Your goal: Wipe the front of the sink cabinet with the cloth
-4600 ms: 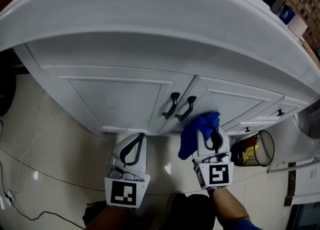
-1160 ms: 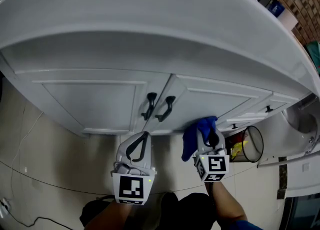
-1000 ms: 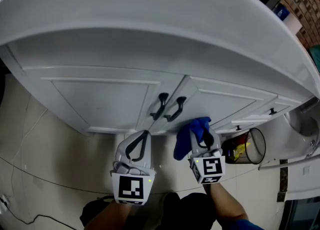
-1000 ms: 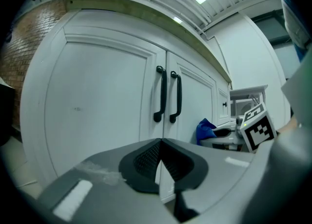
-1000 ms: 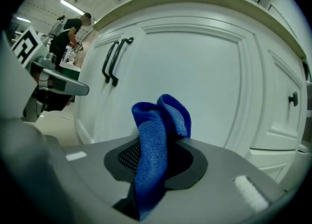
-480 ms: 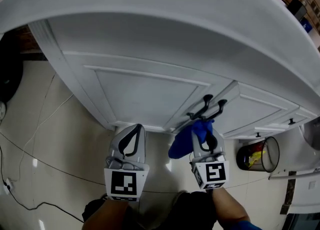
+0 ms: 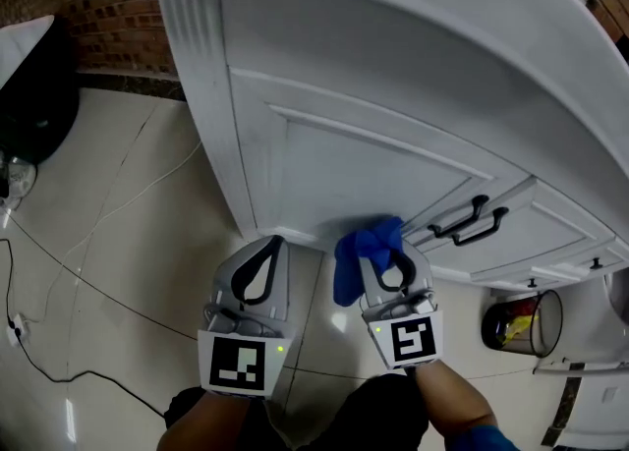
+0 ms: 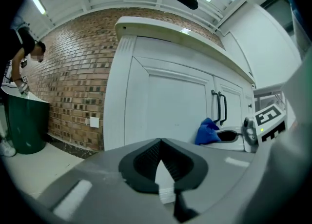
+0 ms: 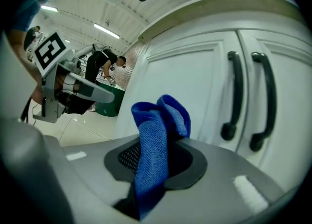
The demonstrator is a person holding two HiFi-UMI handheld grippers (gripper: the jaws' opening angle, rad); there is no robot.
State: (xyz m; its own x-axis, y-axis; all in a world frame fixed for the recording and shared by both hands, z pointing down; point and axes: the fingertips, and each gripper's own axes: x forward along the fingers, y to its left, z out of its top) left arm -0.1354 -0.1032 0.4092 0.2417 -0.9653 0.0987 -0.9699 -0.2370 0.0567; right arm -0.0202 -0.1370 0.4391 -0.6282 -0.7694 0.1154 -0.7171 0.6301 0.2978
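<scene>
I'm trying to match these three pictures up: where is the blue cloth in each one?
Head view: blue cloth lower centre.
Left gripper view: small, right of centre.
Right gripper view: large, centre, between the jaws.
Shared landmark: the black door handles, visible in all three.

sink cabinet [image 7: 324, 174] cut off at right edge; cloth [image 9: 155, 135] tail hidden in right gripper [image 9: 153, 165]

Centre frame, the cloth [image 7: 366, 246] sits in the right tongs [image 7: 381, 260], before the cabinet door [image 7: 344, 159]; 2 handles [image 7: 470, 223] to its right, left tongs [image 7: 265, 253] to its left.
</scene>
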